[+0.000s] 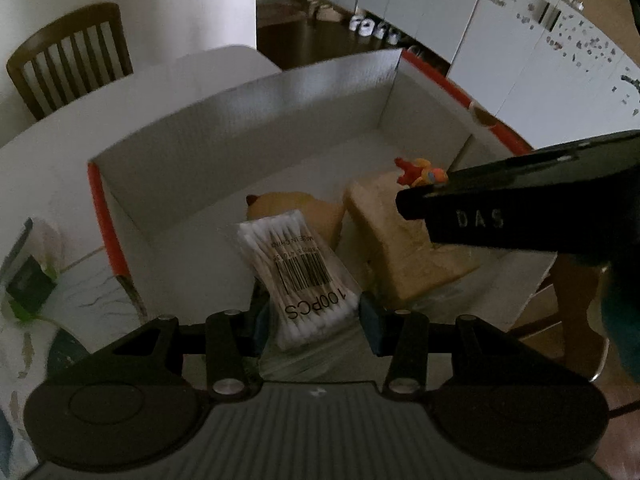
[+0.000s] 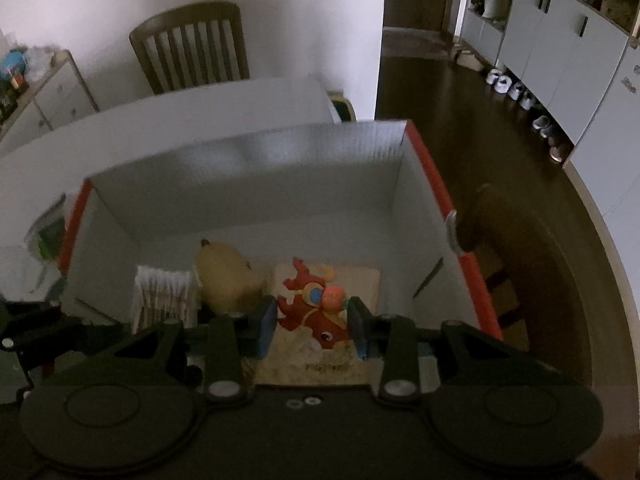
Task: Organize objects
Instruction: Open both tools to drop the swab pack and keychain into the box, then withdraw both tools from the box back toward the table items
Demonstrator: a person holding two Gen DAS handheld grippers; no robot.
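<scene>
My left gripper (image 1: 312, 320) is shut on a clear pack of cotton swabs (image 1: 300, 264) with a barcode, held over the near edge of a white cardboard box (image 1: 224, 128) with an orange rim. Inside the box lie a yellow plush toy (image 1: 296, 208) and a beige block (image 1: 400, 248). My right gripper (image 2: 312, 324) is shut on a small red toy figure (image 2: 316, 304) with an orange ball, held just above the beige block (image 2: 364, 280). In the right wrist view the swab pack (image 2: 162, 296) stands left of the plush toy (image 2: 228, 280). The right gripper's black body (image 1: 500, 208) reaches in from the right.
The box sits on a white table (image 1: 132, 92). A green and white packet (image 1: 28, 276) lies to its left. A wooden chair (image 2: 192, 48) stands behind the table and another chair (image 2: 504, 264) at the right. White cabinets (image 2: 560, 52) and shoes (image 2: 516, 92) line the far wall.
</scene>
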